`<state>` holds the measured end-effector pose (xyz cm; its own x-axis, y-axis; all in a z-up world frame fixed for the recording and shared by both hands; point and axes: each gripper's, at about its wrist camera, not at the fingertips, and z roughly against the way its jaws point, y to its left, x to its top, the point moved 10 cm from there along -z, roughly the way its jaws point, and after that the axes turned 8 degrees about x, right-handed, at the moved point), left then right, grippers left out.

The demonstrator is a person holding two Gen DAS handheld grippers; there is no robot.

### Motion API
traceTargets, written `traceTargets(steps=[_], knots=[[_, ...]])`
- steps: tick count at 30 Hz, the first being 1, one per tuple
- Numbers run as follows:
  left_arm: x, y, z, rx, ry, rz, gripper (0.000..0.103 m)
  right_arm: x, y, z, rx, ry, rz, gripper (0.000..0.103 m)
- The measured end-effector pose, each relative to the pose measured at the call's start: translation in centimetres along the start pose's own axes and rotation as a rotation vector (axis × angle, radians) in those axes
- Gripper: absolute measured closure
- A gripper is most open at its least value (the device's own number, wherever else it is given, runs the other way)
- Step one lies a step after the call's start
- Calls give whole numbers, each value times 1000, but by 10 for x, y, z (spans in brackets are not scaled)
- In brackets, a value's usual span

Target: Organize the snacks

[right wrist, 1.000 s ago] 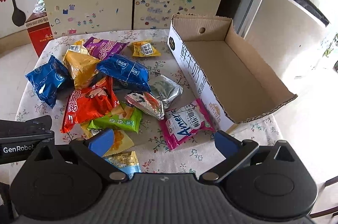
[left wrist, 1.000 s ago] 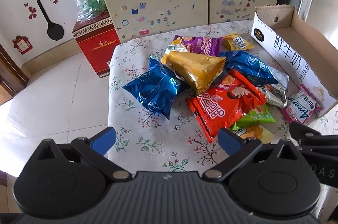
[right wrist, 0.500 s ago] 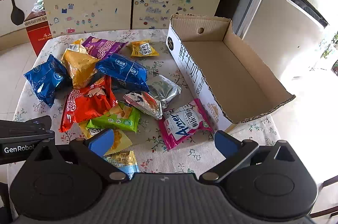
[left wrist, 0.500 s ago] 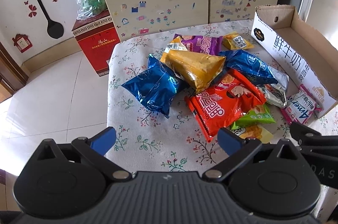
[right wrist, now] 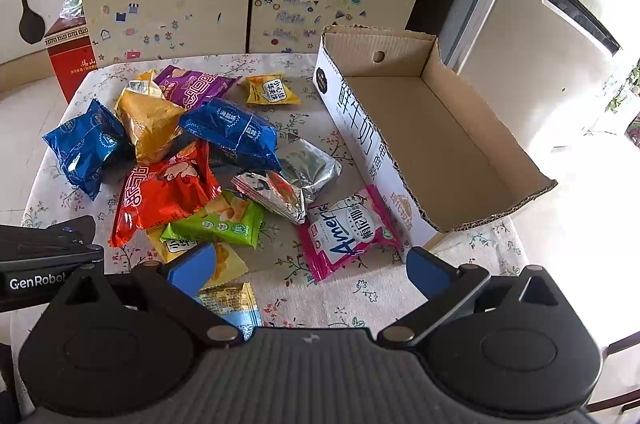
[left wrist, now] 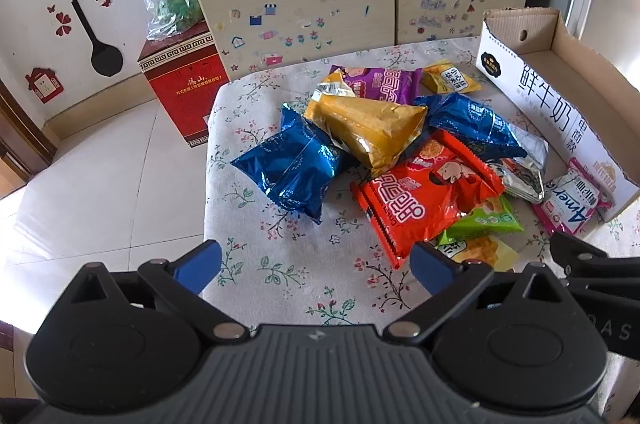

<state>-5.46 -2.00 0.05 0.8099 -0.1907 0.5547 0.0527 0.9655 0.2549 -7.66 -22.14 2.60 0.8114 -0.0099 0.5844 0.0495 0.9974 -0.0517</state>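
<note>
Left wrist view
Left gripper: bottom centre, jaws spread wide, holding nothing.
Snacks: red packet at centre, blue packet left of it, all on the floral tablecloth.
Cardboard box: right edge.

Right wrist view
Right gripper: bottom centre, jaws wide apart, nothing between them.
Pink packet: just below centre, touching the cardboard box at right.
Snack pile: centre left.

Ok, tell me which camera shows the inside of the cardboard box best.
The right wrist view: the cardboard box lies open there, its bare brown floor and all four walls visible, with no snacks inside. The left wrist view catches the box only at the right edge, mostly its printed white side wall and a strip of floor.
</note>
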Motion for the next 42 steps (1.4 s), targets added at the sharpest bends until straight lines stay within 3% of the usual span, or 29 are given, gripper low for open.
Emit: traceTargets(steps=[20,27,32,37,42], knots=[[-6,-7,-3,-22,3,5,6,-3,-1,-2,-10,-2,23,0],[0,5,1,-99,-21,58,3,1,-8,11,125,-70,-31,0],[10,26,-4,-178,13,140,2,1,-20,22,232,-116,-95,0],[29,46,-10,-172,8,112,2,-8,-20,22,303,-111,-98,1],[32,38,-22,-226,52,84,2,-22,-7,16,373,-76,-47,5]])
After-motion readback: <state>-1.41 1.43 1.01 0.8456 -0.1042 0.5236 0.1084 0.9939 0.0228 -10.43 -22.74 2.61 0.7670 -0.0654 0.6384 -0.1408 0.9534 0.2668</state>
